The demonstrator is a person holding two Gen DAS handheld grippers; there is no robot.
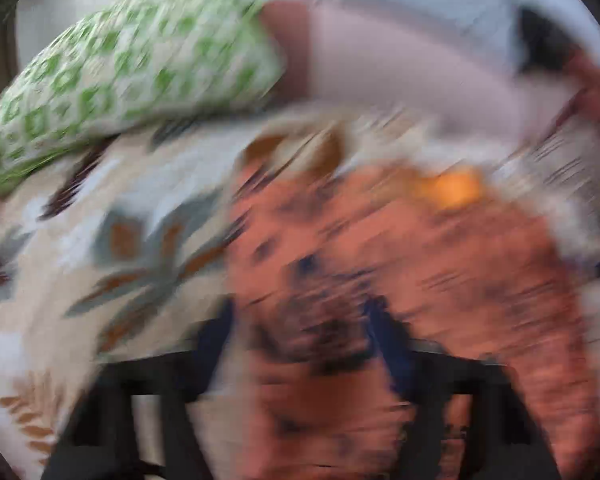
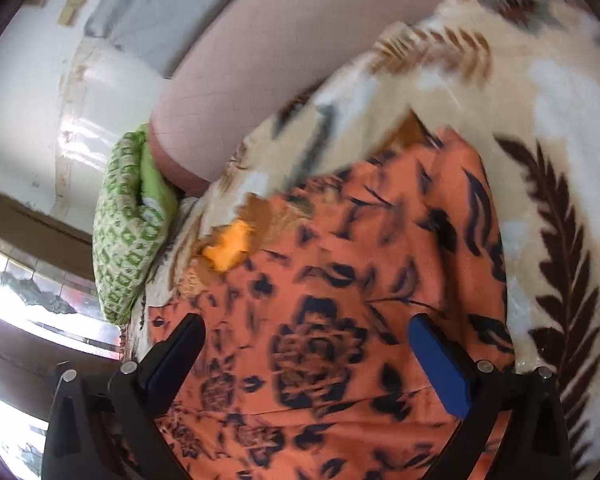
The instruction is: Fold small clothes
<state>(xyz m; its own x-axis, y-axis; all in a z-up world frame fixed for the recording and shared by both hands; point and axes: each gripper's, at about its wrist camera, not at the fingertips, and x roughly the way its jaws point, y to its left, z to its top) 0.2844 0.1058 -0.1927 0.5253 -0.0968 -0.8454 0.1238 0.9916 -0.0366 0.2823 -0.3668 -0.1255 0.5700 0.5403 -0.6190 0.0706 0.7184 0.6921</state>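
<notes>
R gripper (image 2: 306,344) spread wide over orange floral garment (image 2: 340,300), on leaf-print blanket (image 2: 540,100). L gripper (image 1: 300,344) too blurred, can't tell grip. Green pillow (image 2: 128,232) beside garment.

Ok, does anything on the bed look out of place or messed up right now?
One thing: a small yellow-orange patch sits at the top edge of the orange floral garment, unlike its print; what it is cannot be told. The garment lies spread on the leaf-print blanket, not yet folded. The left wrist view is too blurred to judge.
</notes>
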